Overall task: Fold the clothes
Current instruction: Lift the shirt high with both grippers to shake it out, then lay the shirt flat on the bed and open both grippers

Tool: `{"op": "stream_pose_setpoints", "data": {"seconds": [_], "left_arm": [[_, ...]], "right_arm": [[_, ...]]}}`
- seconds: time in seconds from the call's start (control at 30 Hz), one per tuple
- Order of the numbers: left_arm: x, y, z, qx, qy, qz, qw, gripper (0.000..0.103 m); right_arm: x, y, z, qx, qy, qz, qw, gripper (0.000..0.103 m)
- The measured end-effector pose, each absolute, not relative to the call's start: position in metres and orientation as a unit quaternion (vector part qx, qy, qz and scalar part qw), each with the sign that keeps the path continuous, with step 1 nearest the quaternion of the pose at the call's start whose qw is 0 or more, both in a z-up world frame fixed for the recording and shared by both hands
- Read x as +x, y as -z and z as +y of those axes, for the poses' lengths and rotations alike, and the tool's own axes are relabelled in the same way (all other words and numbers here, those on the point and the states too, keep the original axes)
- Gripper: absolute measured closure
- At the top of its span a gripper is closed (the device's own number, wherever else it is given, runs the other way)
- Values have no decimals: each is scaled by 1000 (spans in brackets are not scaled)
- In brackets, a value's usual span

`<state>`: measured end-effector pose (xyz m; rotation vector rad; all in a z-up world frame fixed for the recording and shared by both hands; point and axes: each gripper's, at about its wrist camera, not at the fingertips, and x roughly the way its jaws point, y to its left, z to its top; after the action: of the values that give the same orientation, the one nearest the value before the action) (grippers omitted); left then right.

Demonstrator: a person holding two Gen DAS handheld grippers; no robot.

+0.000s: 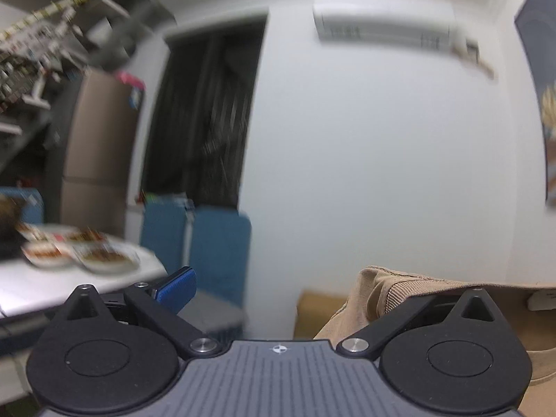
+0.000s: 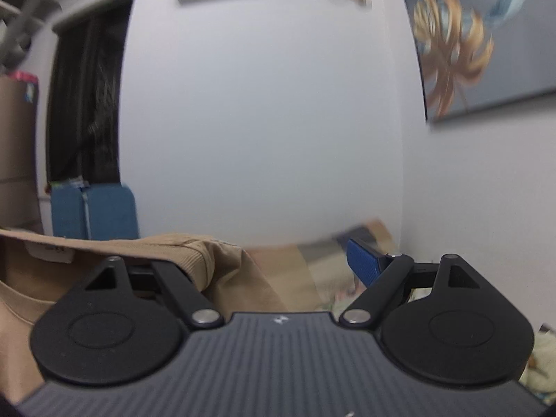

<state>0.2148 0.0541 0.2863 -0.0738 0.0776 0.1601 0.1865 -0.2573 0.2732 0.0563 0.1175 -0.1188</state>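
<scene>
A tan ribbed garment hangs in the air between both grippers, with a white label near its collar. In the left wrist view the garment [image 1: 392, 295] drapes over the right finger, hiding it; the left blue finger pad [image 1: 177, 286] stands far out, so the left gripper [image 1: 278, 288] is wide open. In the right wrist view the garment [image 2: 194, 257] drapes over the left finger, hiding it; the right blue finger pad [image 2: 365, 264] stands far out, so the right gripper [image 2: 278, 264] is wide open too. Both point up at the wall.
A white table [image 1: 41, 288] with plates of food [image 1: 83, 250] is at the left. Blue chairs [image 1: 208, 246] stand by a dark doorway [image 1: 205, 118]. An air conditioner [image 1: 389, 27] hangs on the white wall. A framed picture [image 2: 479, 41] is at the right.
</scene>
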Motion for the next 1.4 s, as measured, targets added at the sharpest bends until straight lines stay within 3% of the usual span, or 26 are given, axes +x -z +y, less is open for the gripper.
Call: {"op": "stream_pose_setpoints", "data": {"seconds": [0.37, 0.57, 0.67, 0.83, 0.97, 1.2, 1.4], "left_arm": [[527, -32, 36, -13, -89, 182, 979, 0], [634, 119, 61, 6, -69, 289, 955, 0], [652, 145, 64, 15, -51, 344, 937, 0], [682, 187, 69, 30, -21, 433, 900, 0], [680, 184, 66, 46, 38, 503, 862, 1], [610, 116, 66, 16, 56, 402, 914, 0], [490, 60, 72, -11, 48, 319, 946, 0]], "right_arm": [[501, -60, -278, 46, 96, 207, 972, 20], [584, 80, -272, 45, 91, 281, 954, 20], [600, 123, -273, 46, 87, 320, 942, 20], [625, 149, -275, 72, 31, 414, 907, 20], [625, 141, -266, 88, -39, 450, 888, 20], [558, 98, -247, 109, -31, 372, 921, 20], [442, 54, -239, 113, -39, 298, 947, 20]]}}
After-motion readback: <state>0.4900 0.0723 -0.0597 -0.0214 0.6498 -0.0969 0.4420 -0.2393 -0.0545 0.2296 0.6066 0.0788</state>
